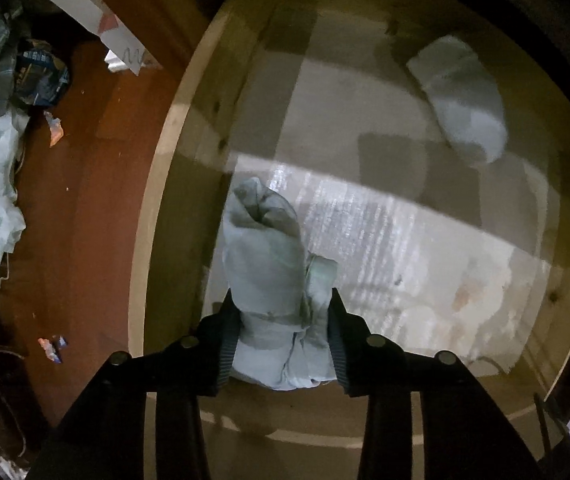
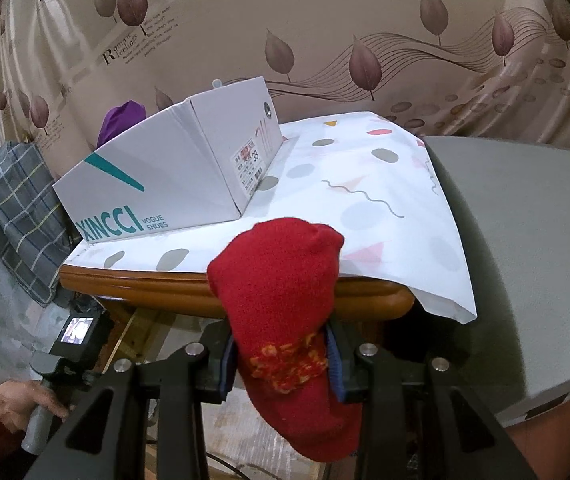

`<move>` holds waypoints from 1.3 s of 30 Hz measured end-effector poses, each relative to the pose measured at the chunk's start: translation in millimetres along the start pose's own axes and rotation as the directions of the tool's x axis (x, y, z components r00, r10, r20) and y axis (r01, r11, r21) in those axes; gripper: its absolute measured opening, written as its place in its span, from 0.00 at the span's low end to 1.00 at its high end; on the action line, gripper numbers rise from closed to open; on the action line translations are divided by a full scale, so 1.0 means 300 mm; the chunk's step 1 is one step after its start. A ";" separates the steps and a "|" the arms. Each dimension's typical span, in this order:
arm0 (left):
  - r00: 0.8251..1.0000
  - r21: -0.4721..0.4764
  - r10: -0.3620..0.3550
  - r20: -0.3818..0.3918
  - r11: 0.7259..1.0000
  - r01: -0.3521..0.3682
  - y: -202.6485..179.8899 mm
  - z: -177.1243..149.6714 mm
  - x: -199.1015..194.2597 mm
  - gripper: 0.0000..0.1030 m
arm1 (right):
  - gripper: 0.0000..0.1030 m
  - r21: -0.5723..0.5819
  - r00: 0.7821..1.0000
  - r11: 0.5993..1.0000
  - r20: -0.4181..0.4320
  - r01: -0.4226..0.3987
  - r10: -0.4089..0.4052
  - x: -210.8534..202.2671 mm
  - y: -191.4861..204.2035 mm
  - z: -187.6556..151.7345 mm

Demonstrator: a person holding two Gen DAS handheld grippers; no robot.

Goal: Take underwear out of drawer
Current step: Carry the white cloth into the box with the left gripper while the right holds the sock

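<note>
From the left wrist, the left tongs (image 1: 283,330) clench a pale blue rolled garment (image 1: 269,264) above the wooden drawer (image 1: 173,152), whose rim curves at nine o'clock; another pale bundle (image 1: 465,100) lies at one o'clock. From the right wrist, the right tongs (image 2: 281,356) grasp a fuzzy red knit piece (image 2: 281,280) before the worktop (image 2: 245,300) edge, a white shoebox (image 2: 173,172) at eleven o'clock.

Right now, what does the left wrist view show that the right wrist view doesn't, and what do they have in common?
Only the left wrist view shows the open wooden drawer, the left hand-held gripper shut on a pale blue rolled garment, and a second pale bundle lying further back inside. Only the right wrist view shows the right hand-held gripper shut on a red knitted item, the white shoe box on the patterned cloth, and the leaf-print curtain. Shared: each view shows black fingers clamping a soft fabric piece.
</note>
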State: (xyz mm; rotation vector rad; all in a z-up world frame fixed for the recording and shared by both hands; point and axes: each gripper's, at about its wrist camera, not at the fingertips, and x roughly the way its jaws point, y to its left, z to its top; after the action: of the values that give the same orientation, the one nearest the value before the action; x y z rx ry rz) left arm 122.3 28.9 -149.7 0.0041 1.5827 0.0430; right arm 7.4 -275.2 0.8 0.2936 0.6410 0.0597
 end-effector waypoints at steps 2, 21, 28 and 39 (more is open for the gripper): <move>1.000 0.019 -0.004 0.024 1.000 0.003 -0.015 -0.018 -0.020 0.36 | 0.35 -0.006 1.000 1.000 0.002 0.005 -0.005 0.001 0.003 0.000; 0.954 0.160 -0.054 0.294 0.987 0.007 -0.090 -0.210 -0.358 0.36 | 0.35 -0.033 1.000 0.999 0.006 0.021 -0.021 -0.003 0.010 -0.005; 0.913 0.180 -0.056 0.403 0.984 -0.019 -0.045 -0.269 -0.522 0.36 | 0.35 -0.064 1.000 0.998 0.003 0.011 -0.011 -0.013 0.032 -0.019; 0.772 0.179 -0.081 0.631 0.983 -0.043 0.054 -0.292 -1.008 0.36 | 0.35 -0.085 1.000 0.996 0.004 -0.008 0.008 -0.034 0.056 -0.041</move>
State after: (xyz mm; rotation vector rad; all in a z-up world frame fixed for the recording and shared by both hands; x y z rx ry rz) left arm 38.1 33.7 154.0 0.1362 0.8916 -0.1138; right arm -7.5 -257.5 2.1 0.2137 0.6311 0.0937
